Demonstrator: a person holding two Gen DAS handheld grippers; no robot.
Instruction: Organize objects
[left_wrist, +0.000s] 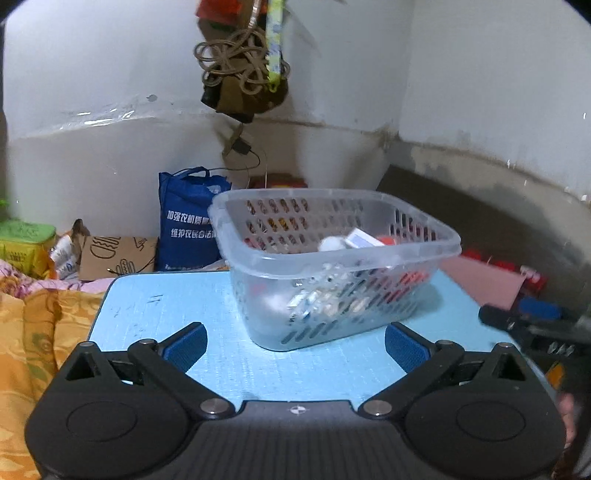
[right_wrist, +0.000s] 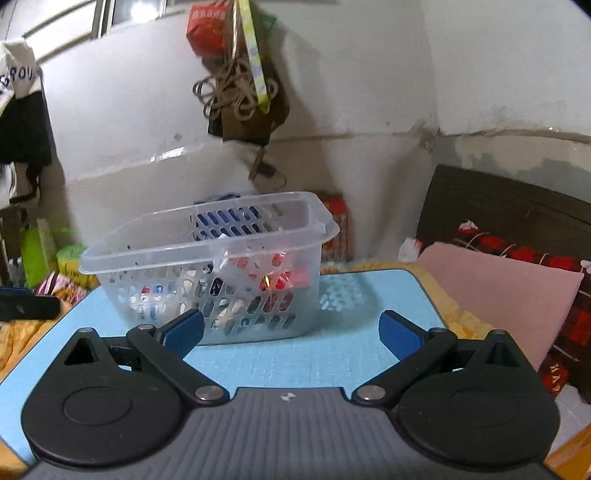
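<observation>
Standing near the middle of the blue table (left_wrist: 155, 306), the clear basket (left_wrist: 334, 266) is kept within reach of both tools, with small items gathered inside. The left gripper (left_wrist: 295, 345) and right gripper (right_wrist: 291, 334) are held spread wide and empty just short of it, probably so either side could be grasped

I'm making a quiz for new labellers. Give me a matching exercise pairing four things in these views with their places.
Things:
1. clear perforated plastic basket
2. blue fabric tote bag
3. pink pillow
4. tangled beige cord bundle

Places:
A. hanging on the white wall
B. on the light blue tabletop
C. right of the tabletop, on the bed
D. behind the tabletop, by the wall

Pairs: 1-B, 2-D, 3-C, 4-A
</observation>
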